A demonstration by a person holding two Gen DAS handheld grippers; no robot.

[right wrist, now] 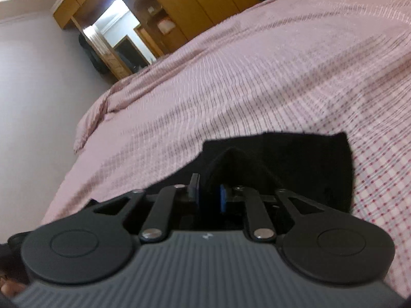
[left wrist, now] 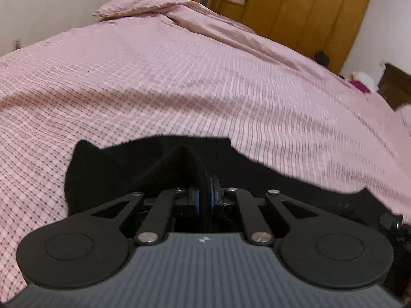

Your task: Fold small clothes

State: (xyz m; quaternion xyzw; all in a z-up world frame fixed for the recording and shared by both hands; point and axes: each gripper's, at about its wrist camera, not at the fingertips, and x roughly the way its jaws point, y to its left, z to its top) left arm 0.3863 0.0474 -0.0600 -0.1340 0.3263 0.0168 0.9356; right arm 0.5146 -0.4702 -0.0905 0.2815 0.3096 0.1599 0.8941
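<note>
A small black garment (left wrist: pixel 108 169) lies on the pink checked bedspread (left wrist: pixel 179 82). My left gripper (left wrist: pixel 204 192) is shut on a pinched ridge of its black cloth, which rises as a peak between the blue pads. In the right wrist view the same black garment (right wrist: pixel 308 161) lies on the bedspread (right wrist: pixel 257 77), and my right gripper (right wrist: pixel 209 195) is shut on another pinched fold of it. Both views are blurred by motion. The part of the garment under the grippers is hidden.
A rumpled pink duvet or pillow (left wrist: pixel 143 5) lies at the far end of the bed. Wooden wardrobes (left wrist: pixel 295 7) stand beyond the bed, with a lit doorway (right wrist: pixel 115 25) beside them. A dark headboard (left wrist: pixel 395 87) and a soft toy (left wrist: pixel 359 79) are at the right.
</note>
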